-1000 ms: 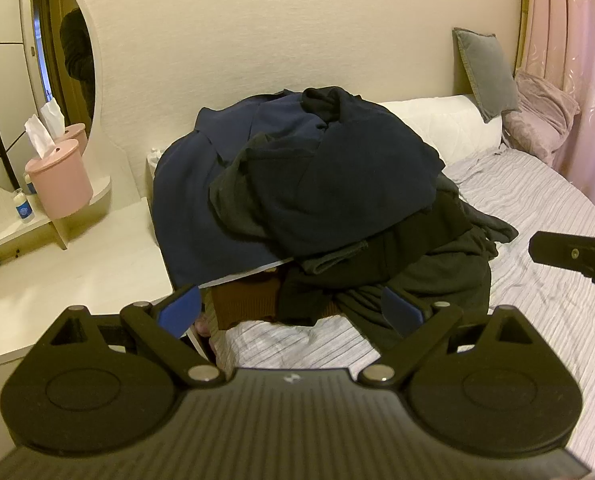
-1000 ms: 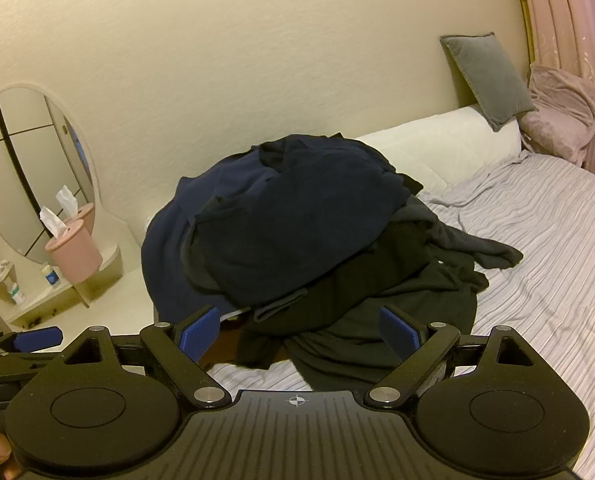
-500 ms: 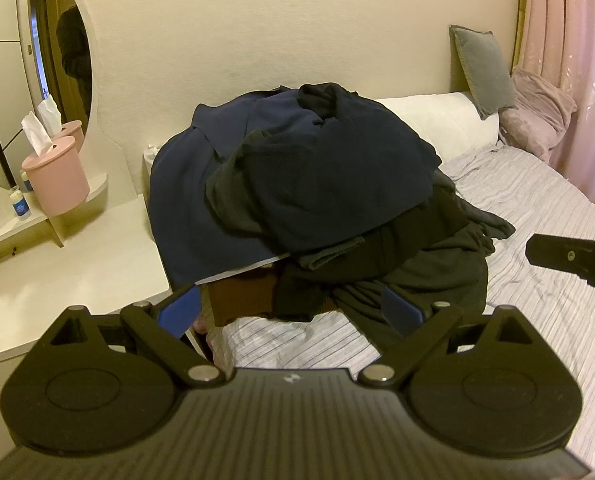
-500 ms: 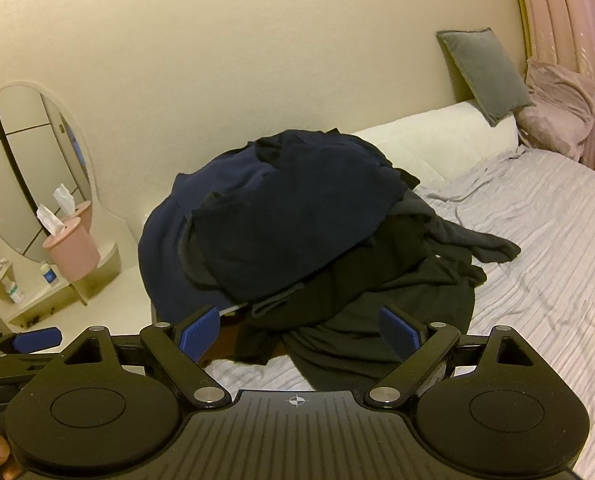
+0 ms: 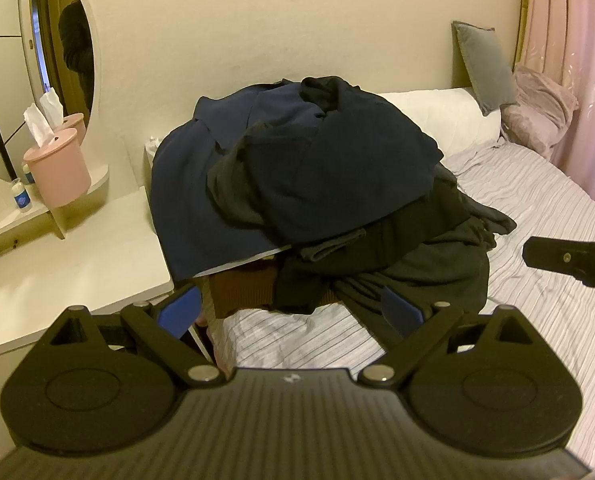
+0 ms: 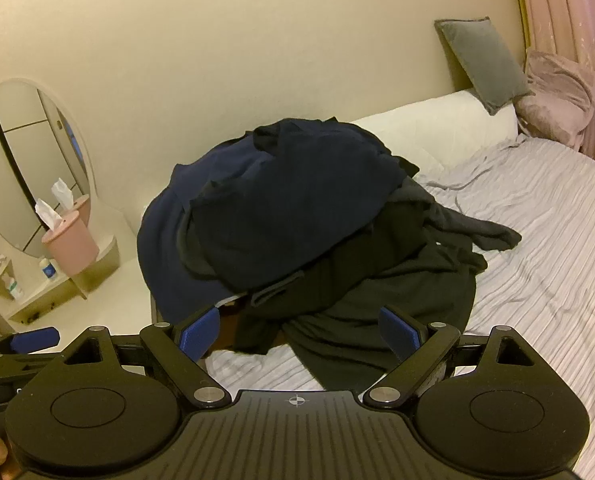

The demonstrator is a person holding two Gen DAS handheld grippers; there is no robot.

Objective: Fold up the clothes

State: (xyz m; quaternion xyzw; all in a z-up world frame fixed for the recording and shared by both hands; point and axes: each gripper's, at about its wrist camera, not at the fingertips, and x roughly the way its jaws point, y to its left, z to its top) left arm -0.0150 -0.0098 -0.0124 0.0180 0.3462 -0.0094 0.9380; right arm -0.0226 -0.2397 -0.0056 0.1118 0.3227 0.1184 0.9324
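Observation:
A tall heap of dark clothes [image 5: 317, 192] [image 6: 297, 224] sits at the head of the striped bed: a navy garment on top, black and charcoal ones beneath, a brown piece [image 5: 241, 288] at the bottom left. My left gripper [image 5: 289, 312] is open, short of the heap's front edge, nothing between its blue pads. My right gripper [image 6: 299, 330] is open too, just in front of the heap's black hem. One finger of the right gripper [image 5: 569, 258] shows at the right edge of the left wrist view.
A white dresser top [image 5: 69, 272] adjoins the bed on the left, carrying a pink tissue holder [image 5: 57, 172] and an oval mirror [image 5: 37, 60]. A white bolster [image 6: 437, 136], grey cushion [image 6: 481, 60] and pink pillow [image 6: 557, 92] lie at the back right. Striped sheet [image 6: 545, 248] stretches right.
Both grippers have drifted slightly, so the heap sits a little lower and left in the right wrist view. Both stay open; the clothes have not moved.

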